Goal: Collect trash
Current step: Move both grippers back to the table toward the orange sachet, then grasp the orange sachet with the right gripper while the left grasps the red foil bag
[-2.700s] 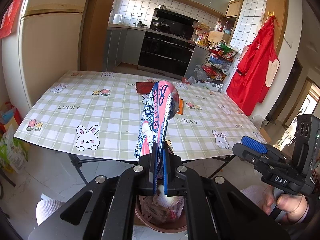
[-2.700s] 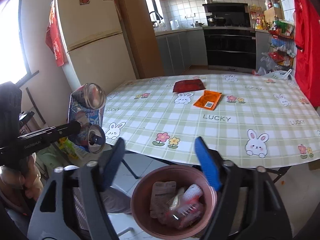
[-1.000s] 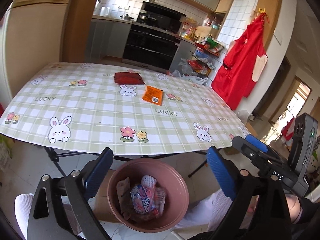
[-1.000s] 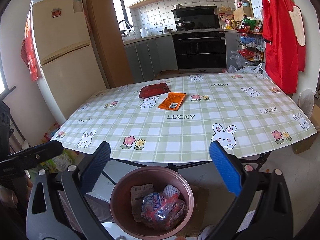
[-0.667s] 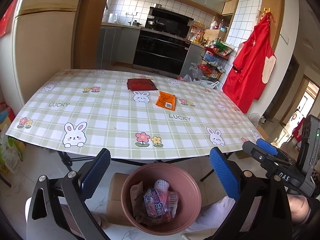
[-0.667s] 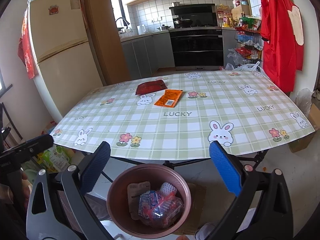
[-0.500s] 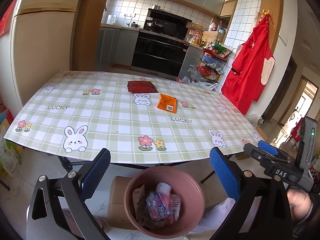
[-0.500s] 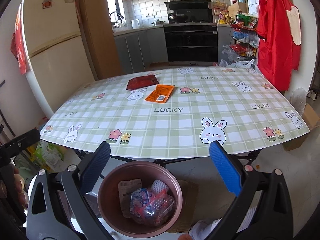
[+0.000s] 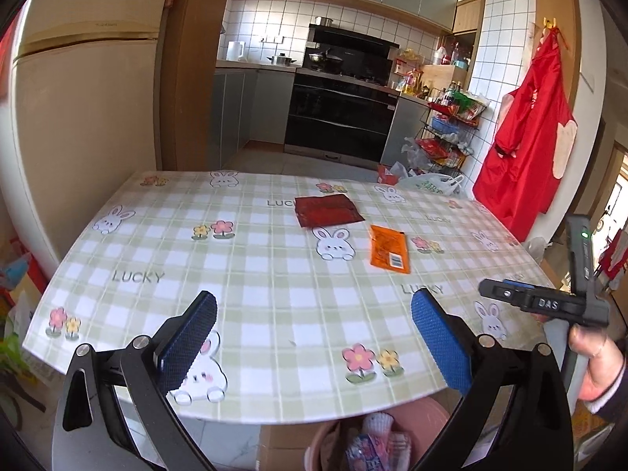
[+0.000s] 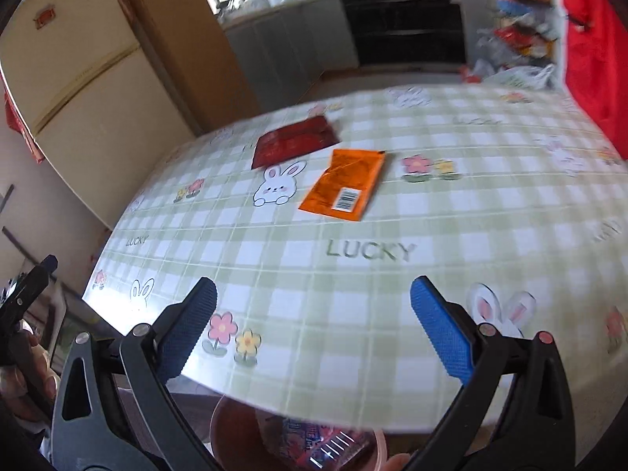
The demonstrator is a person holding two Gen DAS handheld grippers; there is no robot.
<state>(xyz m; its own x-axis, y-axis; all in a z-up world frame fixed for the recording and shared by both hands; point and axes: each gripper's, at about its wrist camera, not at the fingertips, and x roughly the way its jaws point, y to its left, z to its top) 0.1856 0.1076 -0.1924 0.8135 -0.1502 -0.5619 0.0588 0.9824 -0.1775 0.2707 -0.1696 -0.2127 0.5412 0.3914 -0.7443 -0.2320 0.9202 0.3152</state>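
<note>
Trash remains on the checked tablecloth (image 9: 274,274): an orange packet (image 10: 343,184) and, just beyond it, a dark red packet (image 10: 294,141), near each other toward the far side. The left gripper (image 9: 314,337) and the right gripper (image 10: 314,329) hang over the near table edge, fingers spread wide and empty. Below that edge a pink bin (image 9: 431,412) holds wrappers (image 9: 376,443).

A table (image 9: 137,274) is covered in a green checked cloth with bunnies and flowers. Behind it, a cream fridge (image 9: 86,117) is flanked by a wooden pillar (image 9: 188,62). A black oven (image 9: 341,117) is set under white wall tiles (image 9: 274,19), and a red apron (image 9: 526,149) is hung on the right.
</note>
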